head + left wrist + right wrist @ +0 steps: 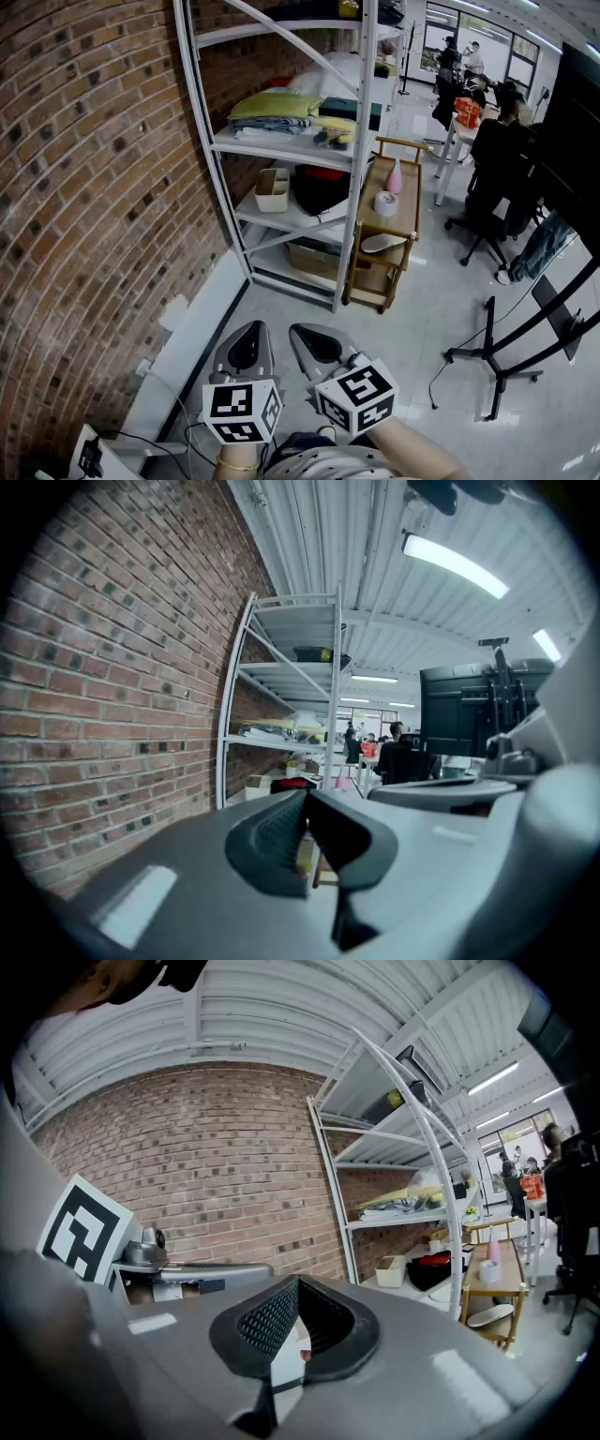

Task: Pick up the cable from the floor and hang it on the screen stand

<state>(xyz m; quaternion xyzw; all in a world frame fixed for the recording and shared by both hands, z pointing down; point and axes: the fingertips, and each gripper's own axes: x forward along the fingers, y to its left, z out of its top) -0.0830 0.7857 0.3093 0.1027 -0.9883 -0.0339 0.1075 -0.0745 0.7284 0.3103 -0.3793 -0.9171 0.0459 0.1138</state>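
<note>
Both claws are pressed together with nothing between them. The left claw (249, 336) and the right claw (307, 337) hang side by side low over the pale floor (412, 309), tips aimed toward the shelves. The cable (434, 384) lies on the floor well to the right of the right claw. It is a thin black line running from the foot of the screen stand (490, 328) back toward the person. Ahead, a white metal rack (281, 150) stands against the brick wall (84, 187), with a wooden cart (375, 281) just beside it. An office chair (487, 211) sits farther off.
</note>
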